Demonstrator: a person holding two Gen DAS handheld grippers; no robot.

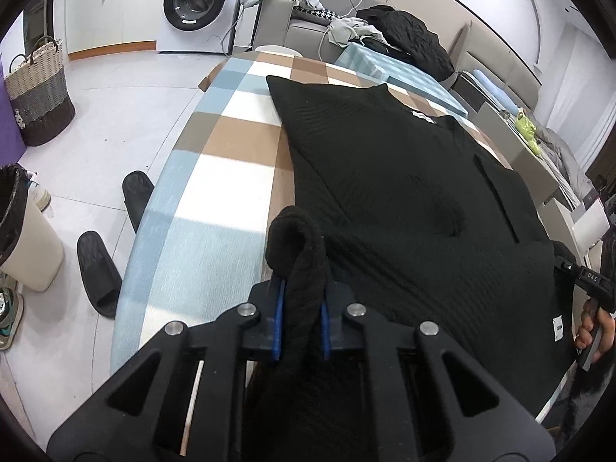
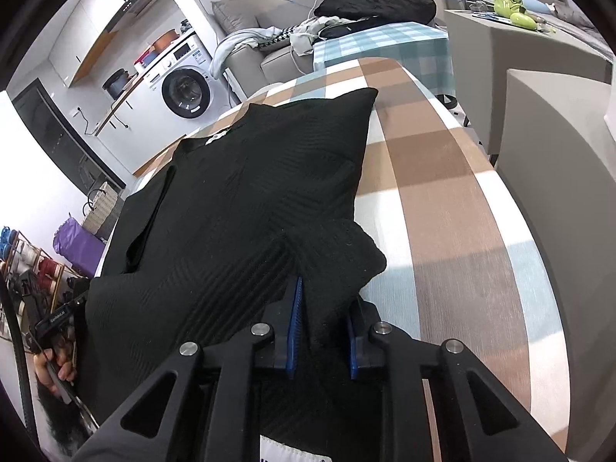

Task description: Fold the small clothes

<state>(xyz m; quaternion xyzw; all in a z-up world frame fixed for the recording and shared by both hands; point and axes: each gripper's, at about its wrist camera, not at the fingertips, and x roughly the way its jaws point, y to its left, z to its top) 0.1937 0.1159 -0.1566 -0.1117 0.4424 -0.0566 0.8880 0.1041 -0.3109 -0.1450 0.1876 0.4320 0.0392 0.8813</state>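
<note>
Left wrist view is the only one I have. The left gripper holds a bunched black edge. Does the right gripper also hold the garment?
Observer: Yes, the right gripper is shut on the black knit top, at a bunched lower corner.
Operator: What lies beside that corner?
Observer: Bare checked tablecloth, with nothing on it there.
Operator: Is the far sleeve flat?
Observer: It lies spread flat, pointing away.

White washing machine (image 1: 200,4) beside grey sofa (image 1: 308,30); pale tiled floor (image 1: 115,123).
</note>
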